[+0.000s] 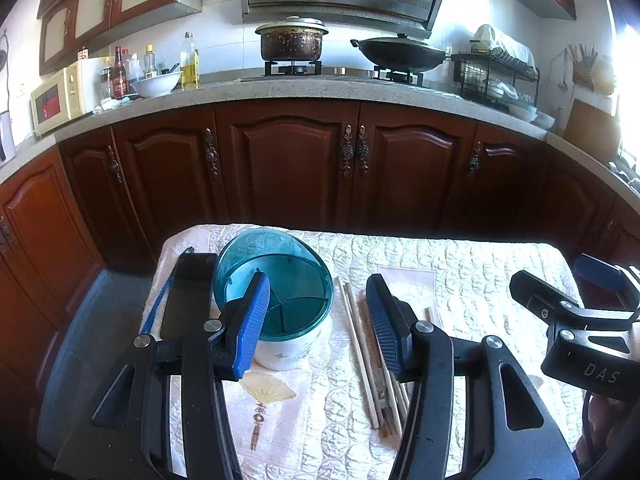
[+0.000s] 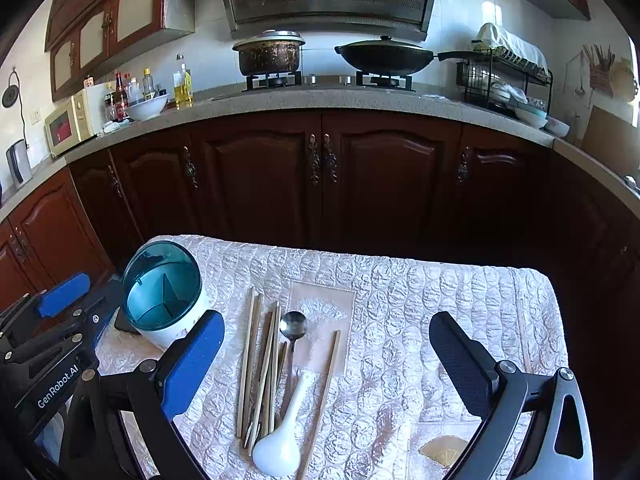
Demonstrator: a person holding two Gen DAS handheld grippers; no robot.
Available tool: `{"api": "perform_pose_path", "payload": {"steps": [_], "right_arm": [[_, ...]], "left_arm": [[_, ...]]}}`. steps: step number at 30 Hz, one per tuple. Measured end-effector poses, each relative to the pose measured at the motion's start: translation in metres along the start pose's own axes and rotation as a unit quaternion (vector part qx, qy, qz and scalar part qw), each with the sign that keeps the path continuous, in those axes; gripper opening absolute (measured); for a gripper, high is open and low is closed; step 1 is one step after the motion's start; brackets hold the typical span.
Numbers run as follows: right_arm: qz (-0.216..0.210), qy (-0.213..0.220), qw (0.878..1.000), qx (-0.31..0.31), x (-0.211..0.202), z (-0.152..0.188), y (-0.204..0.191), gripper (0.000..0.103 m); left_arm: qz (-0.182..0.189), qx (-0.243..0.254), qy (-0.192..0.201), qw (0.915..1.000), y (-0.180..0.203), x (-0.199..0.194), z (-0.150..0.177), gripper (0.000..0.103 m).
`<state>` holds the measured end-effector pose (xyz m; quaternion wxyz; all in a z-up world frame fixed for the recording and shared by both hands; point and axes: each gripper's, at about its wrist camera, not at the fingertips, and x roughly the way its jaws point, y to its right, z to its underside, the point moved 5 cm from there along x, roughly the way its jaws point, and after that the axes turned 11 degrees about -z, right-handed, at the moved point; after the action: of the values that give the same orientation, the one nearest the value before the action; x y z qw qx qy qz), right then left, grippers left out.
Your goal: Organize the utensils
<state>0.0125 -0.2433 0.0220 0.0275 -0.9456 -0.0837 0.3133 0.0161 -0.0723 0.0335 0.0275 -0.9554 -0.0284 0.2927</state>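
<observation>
A white utensil holder with a teal divided insert [image 1: 280,312] [image 2: 162,300] stands at the table's left, its clear teal lid tipped open behind it. Several wooden chopsticks [image 2: 260,372] [image 1: 360,344], a metal spoon [image 2: 293,326] and a white ceramic spoon [image 2: 282,436] lie loose on the cloth to its right. My left gripper [image 1: 320,320] is open and empty, its left finger in front of the holder, its right finger over the chopsticks. My right gripper [image 2: 328,356] is open and empty, above the utensils.
A black phone [image 1: 188,292] lies left of the holder. The small table has a quilted cream cloth [image 2: 440,292]. Dark wooden cabinets [image 2: 320,172] stand beyond it, with a counter holding a pot, a wok and a dish rack.
</observation>
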Motion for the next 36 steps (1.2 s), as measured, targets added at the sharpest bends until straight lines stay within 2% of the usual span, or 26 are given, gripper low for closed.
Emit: {"api": "perform_pose_path", "payload": {"steps": [36], "right_arm": [[0.008,-0.008,1.0,0.001,0.0035,0.0009,0.0067,0.102]], "left_arm": [[0.021,-0.003,-0.006,0.9998,0.0012,0.0034,0.0022,0.05]]}}
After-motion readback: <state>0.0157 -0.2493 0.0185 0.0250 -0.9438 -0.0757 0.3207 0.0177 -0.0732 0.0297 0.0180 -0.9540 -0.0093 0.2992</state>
